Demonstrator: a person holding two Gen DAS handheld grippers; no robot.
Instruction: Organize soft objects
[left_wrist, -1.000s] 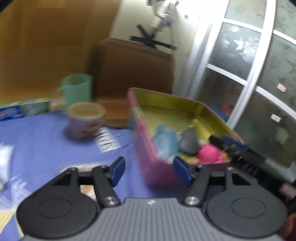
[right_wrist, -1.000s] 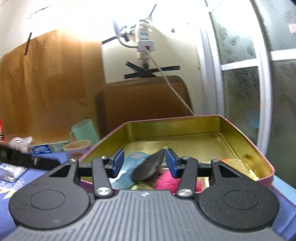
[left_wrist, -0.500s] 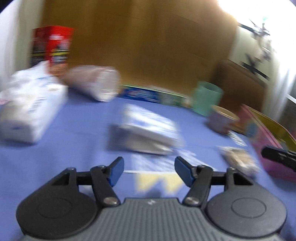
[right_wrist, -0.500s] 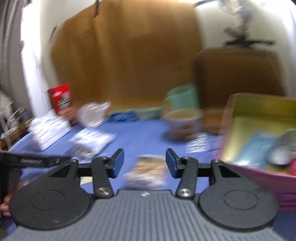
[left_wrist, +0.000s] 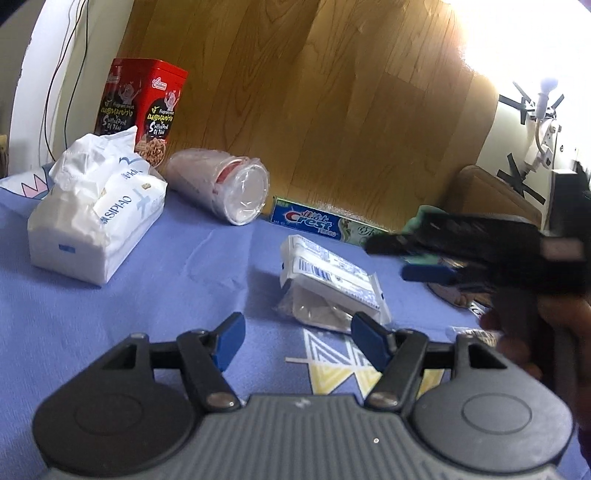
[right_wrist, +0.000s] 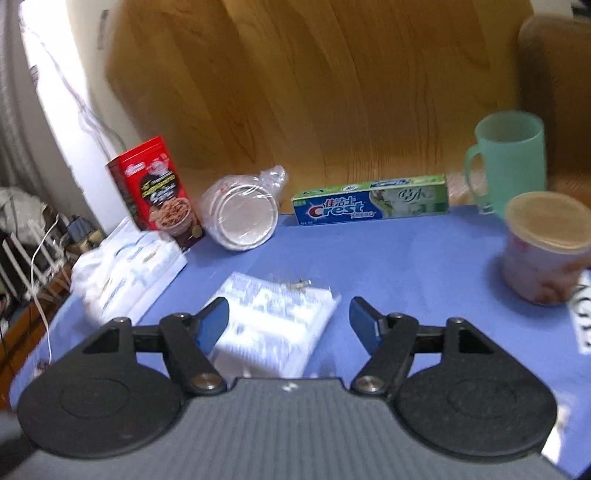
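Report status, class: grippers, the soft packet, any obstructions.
Left gripper open, empty. Right gripper open, empty, over the white packet. Packet flat on the blue cloth, untouched. Nothing blocking it.

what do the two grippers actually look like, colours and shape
Both look alike: the left gripper and right gripper have a grey ribbed body, two round black discs, black linkage arms with silver pivot pins, and blue fingertip pads. No cables or sleeves show.
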